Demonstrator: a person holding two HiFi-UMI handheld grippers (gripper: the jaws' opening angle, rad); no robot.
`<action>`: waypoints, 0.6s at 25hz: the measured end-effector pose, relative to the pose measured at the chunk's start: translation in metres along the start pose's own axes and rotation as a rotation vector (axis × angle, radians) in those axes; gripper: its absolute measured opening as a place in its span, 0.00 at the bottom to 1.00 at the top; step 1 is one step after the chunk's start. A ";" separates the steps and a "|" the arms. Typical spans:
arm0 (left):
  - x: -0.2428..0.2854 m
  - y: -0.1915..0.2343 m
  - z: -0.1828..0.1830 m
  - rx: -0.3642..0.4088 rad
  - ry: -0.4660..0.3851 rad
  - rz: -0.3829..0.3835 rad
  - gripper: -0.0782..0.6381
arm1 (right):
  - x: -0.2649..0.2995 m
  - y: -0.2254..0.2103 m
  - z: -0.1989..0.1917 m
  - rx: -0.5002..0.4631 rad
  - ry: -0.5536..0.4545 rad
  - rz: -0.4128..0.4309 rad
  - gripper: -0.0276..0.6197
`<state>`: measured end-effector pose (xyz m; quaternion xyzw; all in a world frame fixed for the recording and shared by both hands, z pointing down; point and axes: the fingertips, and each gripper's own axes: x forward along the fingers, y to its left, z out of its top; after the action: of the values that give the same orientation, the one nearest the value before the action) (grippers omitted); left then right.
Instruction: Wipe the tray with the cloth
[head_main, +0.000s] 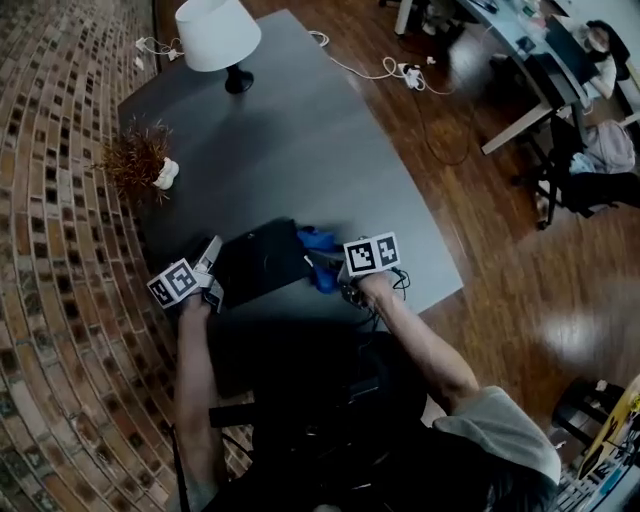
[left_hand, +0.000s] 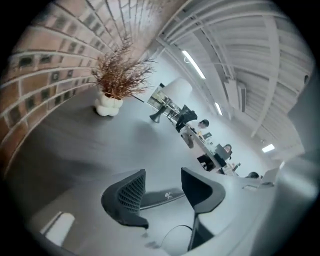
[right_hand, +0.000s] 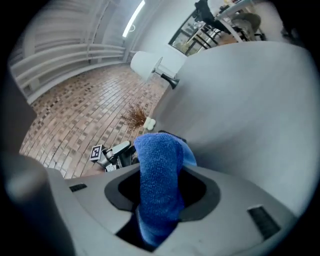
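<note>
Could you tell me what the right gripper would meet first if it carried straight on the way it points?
Most likely the flat black tray: the right gripper, shut on the fuzzy blue cloth, points at its edge, though depth is unclear.

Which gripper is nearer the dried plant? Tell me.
Left. The left gripper sits at the tray's left edge, toward the dried plant; the right gripper, clamping the cloth, is across the tray.
</note>
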<state>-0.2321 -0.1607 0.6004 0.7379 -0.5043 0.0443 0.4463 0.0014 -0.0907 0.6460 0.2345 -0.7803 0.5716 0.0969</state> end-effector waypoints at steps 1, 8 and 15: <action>-0.003 -0.002 0.002 0.014 -0.018 0.007 0.41 | -0.002 -0.003 -0.005 0.010 -0.010 -0.001 0.30; -0.062 -0.064 -0.055 0.061 -0.133 0.021 0.38 | -0.017 -0.014 0.095 -0.050 -0.223 -0.012 0.31; -0.095 -0.015 -0.093 0.034 -0.191 0.287 0.47 | 0.021 0.008 0.063 -0.100 -0.088 0.006 0.31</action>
<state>-0.2312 -0.0274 0.5979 0.6668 -0.6435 0.0458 0.3731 -0.0131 -0.1530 0.6270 0.2521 -0.8121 0.5212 0.0725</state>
